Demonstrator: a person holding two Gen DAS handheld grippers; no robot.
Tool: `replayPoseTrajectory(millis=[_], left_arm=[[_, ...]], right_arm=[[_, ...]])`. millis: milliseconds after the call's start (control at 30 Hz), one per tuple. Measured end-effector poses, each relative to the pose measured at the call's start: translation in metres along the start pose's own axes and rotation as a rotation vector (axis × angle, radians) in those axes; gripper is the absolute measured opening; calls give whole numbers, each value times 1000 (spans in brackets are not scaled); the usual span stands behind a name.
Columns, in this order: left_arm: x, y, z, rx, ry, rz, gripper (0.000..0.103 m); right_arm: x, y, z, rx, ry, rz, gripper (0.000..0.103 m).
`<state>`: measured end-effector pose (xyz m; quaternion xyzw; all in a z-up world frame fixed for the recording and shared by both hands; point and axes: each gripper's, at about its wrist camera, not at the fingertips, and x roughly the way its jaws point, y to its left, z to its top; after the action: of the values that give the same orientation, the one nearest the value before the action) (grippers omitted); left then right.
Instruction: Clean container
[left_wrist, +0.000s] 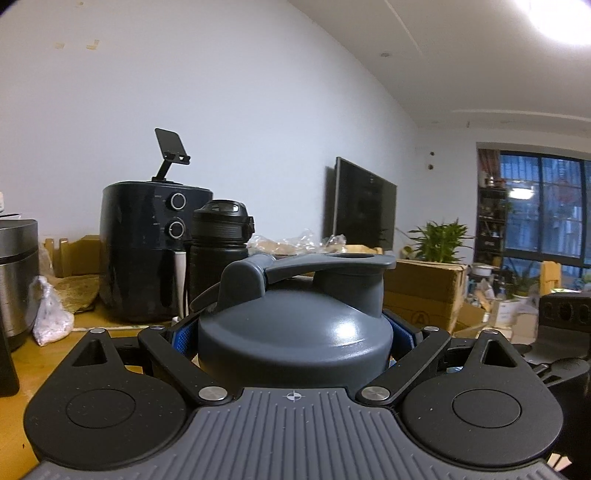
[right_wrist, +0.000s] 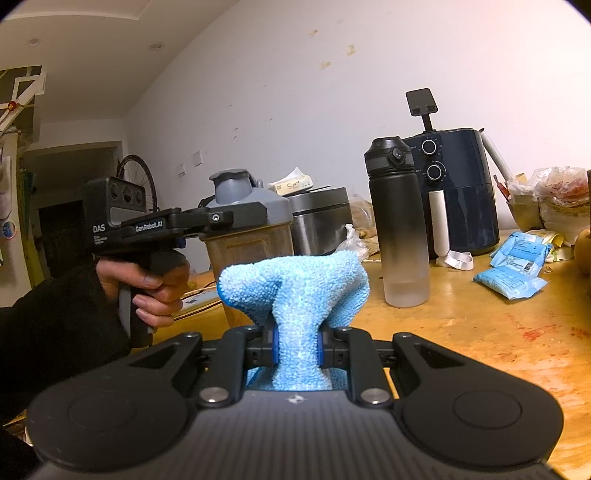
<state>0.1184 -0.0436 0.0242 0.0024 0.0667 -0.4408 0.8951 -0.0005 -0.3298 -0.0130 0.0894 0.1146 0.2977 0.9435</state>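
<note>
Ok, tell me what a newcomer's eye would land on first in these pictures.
First the blue cloth, bunched and pinched in the right gripper low in the middle of its view. Next the grey-lidded shaker at the left, gripped at its lid by the left gripper, and filling the centre of that gripper's own view. Behind stand a black bottle and an air fryer on the wooden table.

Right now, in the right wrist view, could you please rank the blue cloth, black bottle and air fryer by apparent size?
1. Air fryer
2. Black bottle and blue cloth: look alike in area; the cloth is nearer, so I will not rank them.

Wooden table (right_wrist: 480, 332) with bottle (right_wrist: 400, 221), air fryer (right_wrist: 461, 192)
</note>
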Motion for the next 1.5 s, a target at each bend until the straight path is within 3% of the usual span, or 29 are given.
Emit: replayPoseTrajectory(millis=[300, 1500], left_arm=[[1, 6, -2, 9, -6, -64, 95], [2, 7, 2, 10, 12, -61, 96]], right_arm=[[-2, 1, 1, -1, 3, 3, 15], [65, 3, 28, -89, 71, 146, 12]])
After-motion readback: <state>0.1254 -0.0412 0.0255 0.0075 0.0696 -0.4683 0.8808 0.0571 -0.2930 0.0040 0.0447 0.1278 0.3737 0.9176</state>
